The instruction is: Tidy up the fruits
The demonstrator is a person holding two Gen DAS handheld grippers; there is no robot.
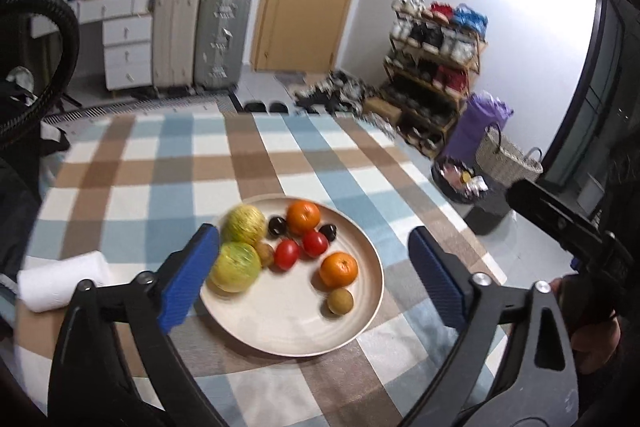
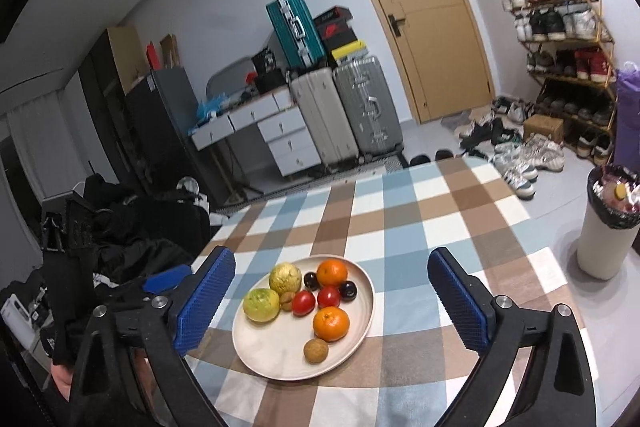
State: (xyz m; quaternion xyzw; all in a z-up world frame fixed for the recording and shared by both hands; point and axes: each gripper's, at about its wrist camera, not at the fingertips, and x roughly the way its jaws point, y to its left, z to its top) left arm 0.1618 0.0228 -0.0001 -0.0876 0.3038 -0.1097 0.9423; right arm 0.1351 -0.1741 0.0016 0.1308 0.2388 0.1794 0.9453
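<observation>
A round beige plate (image 1: 288, 331) (image 2: 276, 359) lies on the checked tablecloth and holds the fruit. On it are two yellow-green fruits (image 1: 235, 266) (image 2: 261, 304), two oranges (image 1: 338, 269) (image 2: 331, 323), two red tomatoes (image 1: 287, 254) (image 2: 303, 302), two dark plums (image 1: 277, 226) (image 2: 348, 290) and two small brown fruits (image 1: 340, 301) (image 2: 316, 351). My left gripper (image 1: 316, 279) hovers open above the plate, nothing between its blue pads. My right gripper (image 2: 332, 307) is also open over the plate and holds nothing.
A folded white towel (image 1: 60, 281) lies left of the plate. The table's far edge (image 2: 400, 169) meets floor with suitcases (image 2: 348, 111) and scattered shoes (image 2: 516, 151). A white bin (image 2: 608, 223) stands right of the table. Dark bags (image 2: 132, 227) pile up at its left.
</observation>
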